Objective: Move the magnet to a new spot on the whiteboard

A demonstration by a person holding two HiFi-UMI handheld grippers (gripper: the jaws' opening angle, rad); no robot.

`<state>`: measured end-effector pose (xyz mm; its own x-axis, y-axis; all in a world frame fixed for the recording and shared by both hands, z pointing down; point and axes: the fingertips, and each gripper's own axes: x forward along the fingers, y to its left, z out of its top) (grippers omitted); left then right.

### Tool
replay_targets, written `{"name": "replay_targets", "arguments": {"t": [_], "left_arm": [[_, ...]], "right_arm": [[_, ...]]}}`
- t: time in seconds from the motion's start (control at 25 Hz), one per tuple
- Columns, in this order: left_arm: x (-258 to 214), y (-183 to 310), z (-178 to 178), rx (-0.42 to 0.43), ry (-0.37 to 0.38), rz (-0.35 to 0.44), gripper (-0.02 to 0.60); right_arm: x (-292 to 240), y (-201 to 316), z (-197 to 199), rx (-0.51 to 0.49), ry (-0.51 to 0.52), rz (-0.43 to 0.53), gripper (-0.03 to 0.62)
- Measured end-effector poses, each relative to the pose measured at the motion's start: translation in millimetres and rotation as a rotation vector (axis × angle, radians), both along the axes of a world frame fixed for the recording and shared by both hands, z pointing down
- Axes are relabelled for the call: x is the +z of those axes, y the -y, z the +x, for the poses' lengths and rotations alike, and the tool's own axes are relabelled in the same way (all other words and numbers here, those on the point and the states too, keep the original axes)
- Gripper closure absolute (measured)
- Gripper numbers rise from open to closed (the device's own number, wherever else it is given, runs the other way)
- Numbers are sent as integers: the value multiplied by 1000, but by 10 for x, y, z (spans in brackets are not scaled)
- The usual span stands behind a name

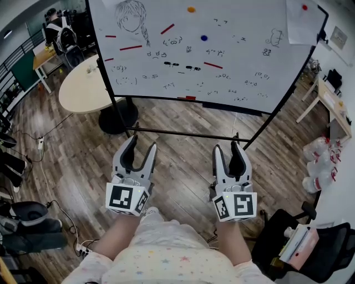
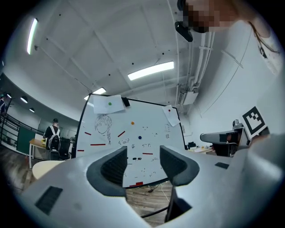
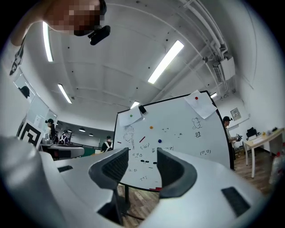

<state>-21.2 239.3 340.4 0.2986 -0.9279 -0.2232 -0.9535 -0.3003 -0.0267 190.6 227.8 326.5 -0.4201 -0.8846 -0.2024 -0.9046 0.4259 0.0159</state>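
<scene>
The whiteboard (image 1: pixel 222 50) stands ahead on a black frame, covered with doodles. Round magnets sit on it: an orange one (image 1: pixel 191 9) near the top and a blue one (image 1: pixel 204 38) below it, plus red bar magnets (image 1: pixel 131 47) and small black ones (image 1: pixel 168 64). My left gripper (image 1: pixel 142 145) and right gripper (image 1: pixel 227 147) are held low over the floor, well short of the board, both open and empty. Between the left jaws I see the blue magnet (image 2: pixel 140 137) and orange magnet (image 2: pixel 132 123). The right gripper view shows the orange magnet (image 3: pixel 151 127) and blue magnet (image 3: pixel 160 141) too.
A black crossbar (image 1: pixel 183 133) of the board's stand runs just beyond the fingertips. A round table (image 1: pixel 83 83) stands at the left, a white desk (image 1: pixel 333 105) and plastic bottles (image 1: pixel 321 161) at the right, an office chair (image 1: pixel 310 244) near my right side. Cables (image 1: pixel 44 166) lie on the floor.
</scene>
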Motion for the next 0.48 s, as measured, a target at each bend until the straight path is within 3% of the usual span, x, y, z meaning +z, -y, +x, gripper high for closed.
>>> {"name": "replay_targets", "arguments": {"t": [0.04,0.2,0.48], "left_arm": [[-13,-2,-23,-14,-3,5,354],[-54,-12,-122,-58,-4,25,324],[-21,192,-220,-54,-17,8,322]], "right_arm": [[-7,16,12,7,5,0,395],[-25,83,44,27,32,-5,311],[13,296,-83,6,40,-30,286]]}}
